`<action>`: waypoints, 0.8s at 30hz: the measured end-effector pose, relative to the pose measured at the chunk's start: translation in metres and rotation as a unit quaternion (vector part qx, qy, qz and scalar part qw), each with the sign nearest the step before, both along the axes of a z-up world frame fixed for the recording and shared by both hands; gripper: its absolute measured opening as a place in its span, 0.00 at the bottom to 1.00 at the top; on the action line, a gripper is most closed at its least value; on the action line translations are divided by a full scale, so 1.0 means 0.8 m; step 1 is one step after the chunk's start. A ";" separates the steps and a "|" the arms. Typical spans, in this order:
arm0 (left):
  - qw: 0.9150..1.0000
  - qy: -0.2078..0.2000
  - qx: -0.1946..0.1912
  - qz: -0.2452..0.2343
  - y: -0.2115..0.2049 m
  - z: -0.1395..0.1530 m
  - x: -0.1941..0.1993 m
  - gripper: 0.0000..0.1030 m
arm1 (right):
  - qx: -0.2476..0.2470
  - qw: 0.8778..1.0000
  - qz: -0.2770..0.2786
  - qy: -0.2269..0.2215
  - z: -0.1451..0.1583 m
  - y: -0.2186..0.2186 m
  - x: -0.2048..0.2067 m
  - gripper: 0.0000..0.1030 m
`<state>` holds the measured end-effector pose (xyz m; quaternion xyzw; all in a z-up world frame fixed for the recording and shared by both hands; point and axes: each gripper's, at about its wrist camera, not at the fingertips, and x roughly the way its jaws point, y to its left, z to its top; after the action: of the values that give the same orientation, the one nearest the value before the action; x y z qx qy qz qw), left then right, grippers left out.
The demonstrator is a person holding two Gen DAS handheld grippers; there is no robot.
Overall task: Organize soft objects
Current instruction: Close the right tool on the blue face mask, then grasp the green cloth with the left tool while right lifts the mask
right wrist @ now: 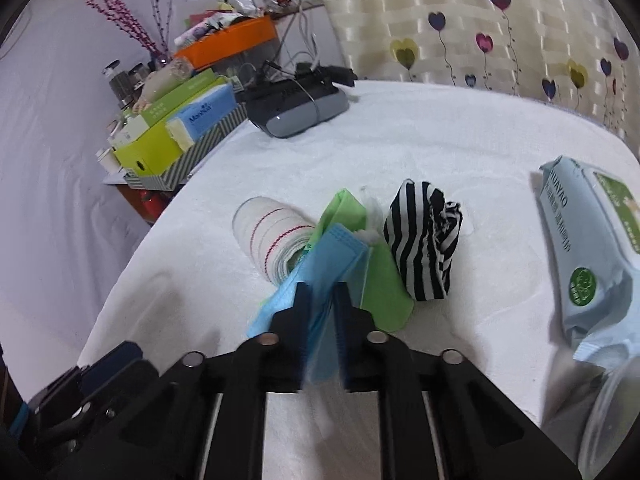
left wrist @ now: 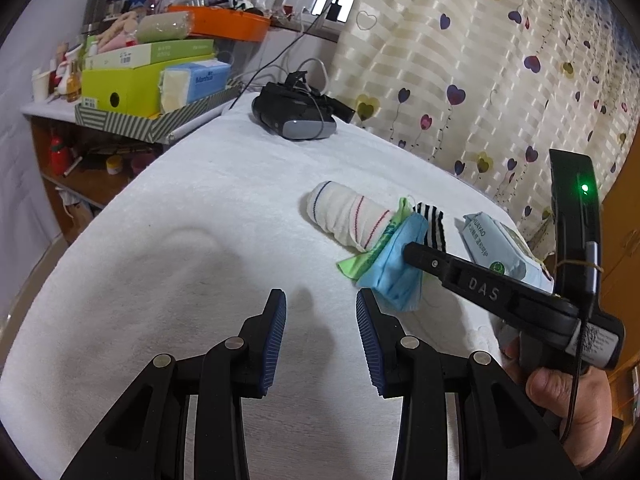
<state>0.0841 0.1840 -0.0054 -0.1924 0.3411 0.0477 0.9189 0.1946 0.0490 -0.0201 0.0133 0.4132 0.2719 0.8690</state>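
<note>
Right gripper [right wrist: 320, 300] is clamping blue face mask [right wrist: 320, 264] near mid-table; left gripper [left wrist: 321, 312] is waiting open, empty. Sorting's barely begun: striped sock [right wrist: 424, 240], rolled towel [right wrist: 268, 236], wipes pack [right wrist: 588, 248] aren't sorted yet.

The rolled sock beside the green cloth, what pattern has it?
Black and white stripes, clearest from the right wrist.

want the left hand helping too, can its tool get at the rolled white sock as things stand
Probably yes: the left tool is open and empty, with bare white towel between it and the rolled white sock; the right tool only grips the blue mask beside it.
</note>
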 end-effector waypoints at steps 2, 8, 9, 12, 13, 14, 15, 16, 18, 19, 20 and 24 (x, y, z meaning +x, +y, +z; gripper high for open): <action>1.000 -0.002 0.005 -0.004 -0.006 0.005 0.000 0.34 | 0.006 1.000 0.006 -0.002 0.005 -0.006 -0.008 0.07; 1.000 -0.002 0.021 -0.015 -0.027 0.015 0.007 0.34 | 0.019 0.999 0.004 -0.037 0.034 -0.049 -0.044 0.07; 1.000 -0.002 0.024 -0.019 -0.032 0.017 0.010 0.34 | 0.021 0.999 0.001 -0.042 0.038 -0.056 -0.048 0.07; 0.999 0.003 0.030 -0.029 -0.046 0.016 0.021 0.35 | 0.033 0.998 -0.005 -0.051 0.050 -0.080 -0.060 0.07; 0.999 0.005 0.030 -0.032 -0.049 0.016 0.025 0.35 | 0.036 0.998 -0.007 -0.053 0.053 -0.087 -0.063 0.07; 0.999 0.006 0.032 -0.037 -0.054 0.015 0.031 0.35 | 0.039 0.998 -0.009 -0.055 0.055 -0.093 -0.065 0.07; 0.999 0.009 0.035 -0.040 -0.058 0.015 0.037 0.35 | 0.044 0.997 -0.012 -0.057 0.059 -0.101 -0.067 0.07; 0.998 0.012 0.040 -0.042 -0.062 0.014 0.042 0.35 | 0.047 0.997 -0.013 -0.060 0.062 -0.108 -0.069 0.07; 0.998 0.020 0.044 -0.048 -0.070 0.009 0.058 0.37 | 0.054 0.996 -0.018 -0.063 0.065 -0.121 -0.071 0.07; 0.998 0.025 0.042 -0.049 -0.071 0.006 0.066 0.38 | 0.058 0.996 -0.020 -0.064 0.067 -0.126 -0.071 0.07; 0.997 0.030 0.044 -0.049 -0.072 0.003 0.074 0.38 | 0.061 0.996 -0.021 -0.065 0.069 -0.131 -0.071 0.07; 0.996 0.043 0.061 -0.041 -0.074 -0.008 0.102 0.38 | 0.073 0.995 -0.022 -0.069 0.074 -0.146 -0.070 0.07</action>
<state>0.1656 0.1248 -0.0121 -0.1192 0.3839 0.0392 0.9148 0.1383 -0.0679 0.0391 0.0669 0.3314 0.2819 0.8979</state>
